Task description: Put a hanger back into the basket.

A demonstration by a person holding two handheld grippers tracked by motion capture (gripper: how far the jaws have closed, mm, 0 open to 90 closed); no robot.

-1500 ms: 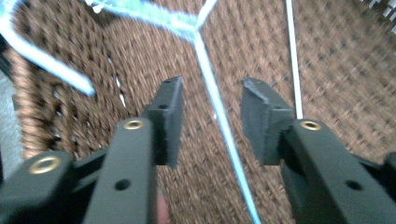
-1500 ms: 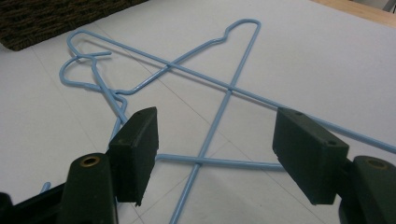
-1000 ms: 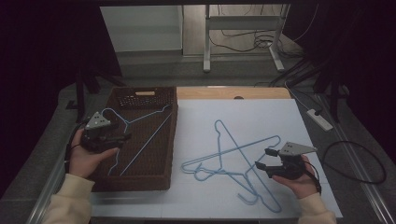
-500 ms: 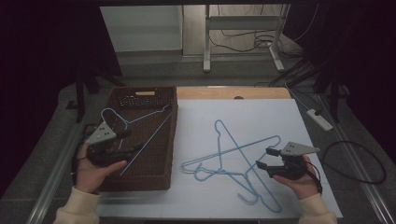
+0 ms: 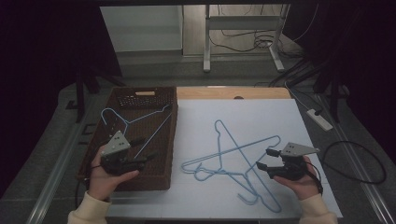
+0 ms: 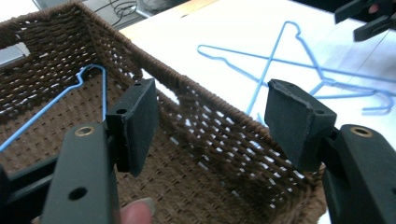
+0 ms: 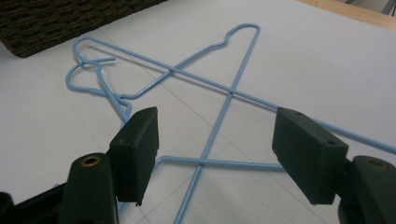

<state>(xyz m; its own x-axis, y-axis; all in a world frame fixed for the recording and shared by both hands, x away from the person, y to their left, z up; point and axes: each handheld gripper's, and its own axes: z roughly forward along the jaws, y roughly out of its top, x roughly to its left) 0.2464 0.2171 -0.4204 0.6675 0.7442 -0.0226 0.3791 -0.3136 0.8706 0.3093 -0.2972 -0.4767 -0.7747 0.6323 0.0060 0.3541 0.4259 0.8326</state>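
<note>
Jaws of both grippers stand released, nothing between them. Left gripper hovers over the near end of the brown wicker basket at the table's left, where one blue wire hanger lies inside. Right gripper hangs just above the white sheet, at the near right, beside two crossed blue hangers lying flat on it, right of the basket.
</note>
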